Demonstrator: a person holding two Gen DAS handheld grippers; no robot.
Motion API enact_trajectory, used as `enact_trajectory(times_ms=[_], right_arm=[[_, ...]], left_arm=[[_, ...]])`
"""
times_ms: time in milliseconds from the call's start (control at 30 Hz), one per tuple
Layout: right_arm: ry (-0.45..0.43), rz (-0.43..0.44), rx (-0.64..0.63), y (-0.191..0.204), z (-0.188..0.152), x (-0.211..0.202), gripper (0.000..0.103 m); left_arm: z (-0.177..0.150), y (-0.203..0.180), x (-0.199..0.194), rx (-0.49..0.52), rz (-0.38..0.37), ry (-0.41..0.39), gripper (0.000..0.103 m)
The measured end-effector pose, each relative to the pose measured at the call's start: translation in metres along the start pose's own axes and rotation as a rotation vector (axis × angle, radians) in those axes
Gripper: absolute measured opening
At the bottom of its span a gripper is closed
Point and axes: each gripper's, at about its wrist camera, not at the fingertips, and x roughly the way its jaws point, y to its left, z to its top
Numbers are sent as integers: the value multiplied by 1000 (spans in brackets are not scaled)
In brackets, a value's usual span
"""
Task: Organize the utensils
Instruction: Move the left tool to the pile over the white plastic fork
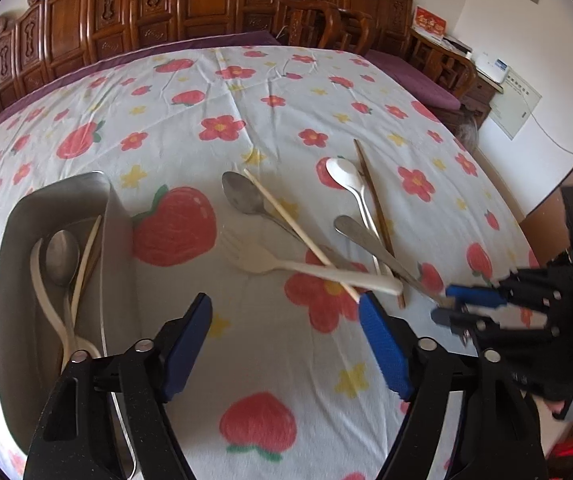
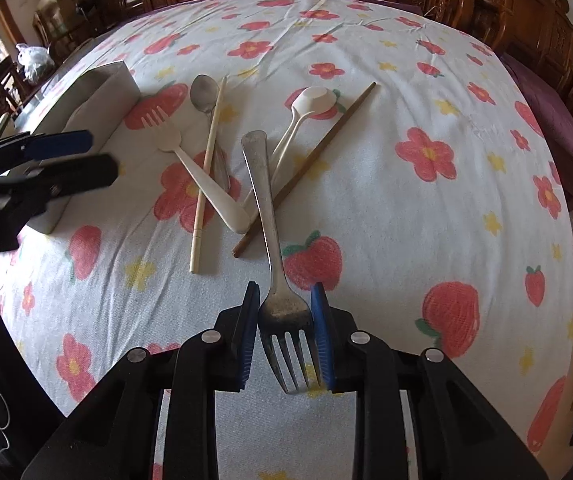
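My right gripper (image 2: 285,312) is shut on the head of a metal fork (image 2: 266,208), whose handle points away over the table. The fork (image 1: 370,242) and right gripper (image 1: 452,304) also show in the left wrist view. My left gripper (image 1: 286,320) is open and empty above the cloth, right of a metal tray (image 1: 18,288) holding a metal spoon (image 1: 61,256), a white utensil and chopsticks. On the cloth lie a white fork (image 2: 194,168), a metal spoon (image 2: 204,92), a pale chopstick (image 2: 206,176), a white spoon (image 2: 306,108) and a brown chopstick (image 2: 306,164).
The table carries a white cloth with strawberries and flowers (image 2: 426,152). Carved wooden chairs (image 1: 146,12) line the far side. The tray (image 2: 98,92) sits at the left in the right wrist view, with the left gripper (image 2: 86,156) beside it.
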Motion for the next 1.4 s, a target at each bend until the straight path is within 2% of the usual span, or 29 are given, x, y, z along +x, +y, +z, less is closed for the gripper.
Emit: enact_trajectory(times_ms=[100,267,467,633,767,867,1033,1400], right_arm=[[-8,4,5,-1,-1,0,29],[-17,1,-3,1,-2,1,29],[-23,12,-4,0,-2,1,29],[-20,9,-6,1,-2,4,30],[-18,15,-8,0,-2,5,30],[-19,20,-6,0,-2,4,30],[-21,26,-4,-1,-3,5,30],[-27,33,2,-3,-4,5,30]], left_arm=[[13,4,16,-53,12,26,64],[29,23,28,-122,65,25,63],[34,34,35,-135,102,38,63],[37,33,37,-118,133,31,56],[41,33,40,-92,120,47,40],[45,31,37,-50,106,41,39],[50,25,44,38,121,90,36],[45,21,54,40,110,130,36]])
